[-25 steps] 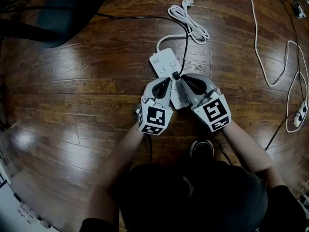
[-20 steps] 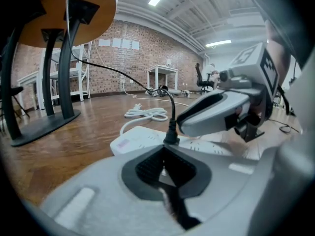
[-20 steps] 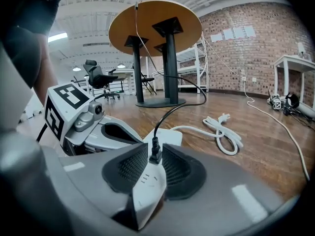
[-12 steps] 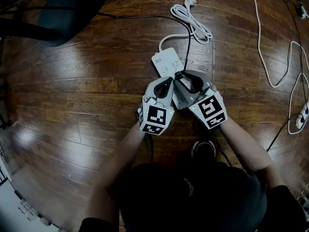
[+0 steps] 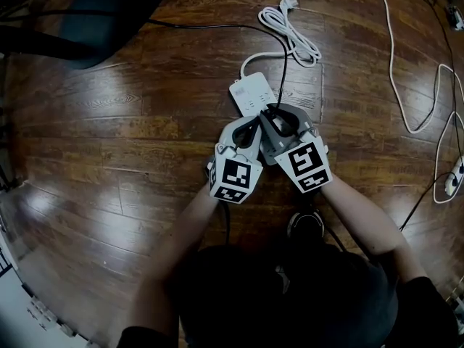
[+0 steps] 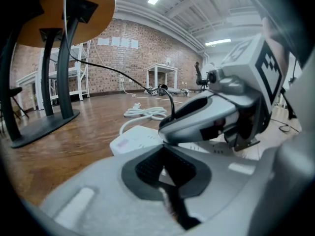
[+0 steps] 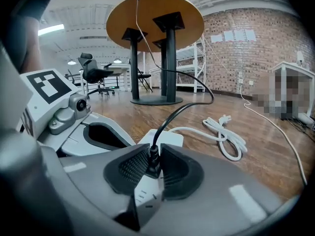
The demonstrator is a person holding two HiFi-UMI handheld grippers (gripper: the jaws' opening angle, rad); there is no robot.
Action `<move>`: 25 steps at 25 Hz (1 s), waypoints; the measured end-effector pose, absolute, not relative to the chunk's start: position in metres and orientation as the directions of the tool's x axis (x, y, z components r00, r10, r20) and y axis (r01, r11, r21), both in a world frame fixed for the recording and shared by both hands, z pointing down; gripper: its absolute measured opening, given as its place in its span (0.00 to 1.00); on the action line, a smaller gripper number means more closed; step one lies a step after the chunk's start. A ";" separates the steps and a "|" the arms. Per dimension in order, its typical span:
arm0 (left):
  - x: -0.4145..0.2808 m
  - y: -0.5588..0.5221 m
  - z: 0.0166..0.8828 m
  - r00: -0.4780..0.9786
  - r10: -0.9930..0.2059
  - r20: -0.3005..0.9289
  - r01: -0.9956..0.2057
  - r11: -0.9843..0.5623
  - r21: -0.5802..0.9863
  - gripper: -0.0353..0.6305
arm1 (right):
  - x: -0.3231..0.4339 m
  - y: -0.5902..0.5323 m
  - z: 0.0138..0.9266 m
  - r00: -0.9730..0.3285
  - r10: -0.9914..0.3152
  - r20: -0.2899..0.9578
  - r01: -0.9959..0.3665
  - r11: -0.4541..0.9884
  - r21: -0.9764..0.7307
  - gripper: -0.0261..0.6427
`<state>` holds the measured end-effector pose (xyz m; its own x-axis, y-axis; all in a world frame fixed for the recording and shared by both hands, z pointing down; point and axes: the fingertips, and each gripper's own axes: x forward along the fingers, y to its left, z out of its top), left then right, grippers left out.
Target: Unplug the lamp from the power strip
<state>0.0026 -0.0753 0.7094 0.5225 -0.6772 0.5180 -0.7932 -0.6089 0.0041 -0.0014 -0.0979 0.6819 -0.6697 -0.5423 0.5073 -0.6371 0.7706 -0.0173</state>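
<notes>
Head view: left claw (image 5: 249,127) and right claw (image 5: 273,116) crowd the near end of the white power strip (image 5: 250,93) on the wooden floor (image 5: 130,136); the grip itself is hidden.

Right gripper view: the right claw has just been closing, and its pads clamp the black lamp plug (image 7: 153,161), which is seated in the strip.

Left gripper view: left claw narrow, tips together over the strip.

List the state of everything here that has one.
plug, seated in the power strip, gripped by the right gripper.
power strip, flat on the floor.
right gripper, jaws just closed in, shut on the plug.
left gripper, jaws together, empty, tips at the power strip.
white cord, coiled, its end lying free on the floor.
</notes>
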 end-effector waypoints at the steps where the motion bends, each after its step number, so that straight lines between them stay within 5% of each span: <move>1: 0.003 -0.076 0.709 0.521 -0.678 0.517 -0.793 -0.609 0.001 0.06 | -0.001 -0.098 0.681 -0.677 -0.545 0.494 -0.636 0.772 -0.019 0.14; 14: 0.004 -0.075 0.710 0.535 -0.658 0.530 -0.775 -0.632 -0.002 0.06 | 0.005 -0.098 0.678 -0.685 -0.576 0.445 -0.665 0.744 -0.060 0.14; 21: 0.004 -0.076 0.711 0.527 -0.663 0.532 -0.780 -0.625 -0.006 0.06 | -0.007 -0.106 0.593 -0.748 -0.618 0.241 -0.640 0.768 -0.017 0.14; 25: 0.002 -0.076 0.711 0.534 -0.670 0.517 -0.799 -0.600 0.047 0.06 | 0.005 -0.115 0.577 -0.736 -0.638 0.226 -0.653 0.757 0.012 0.14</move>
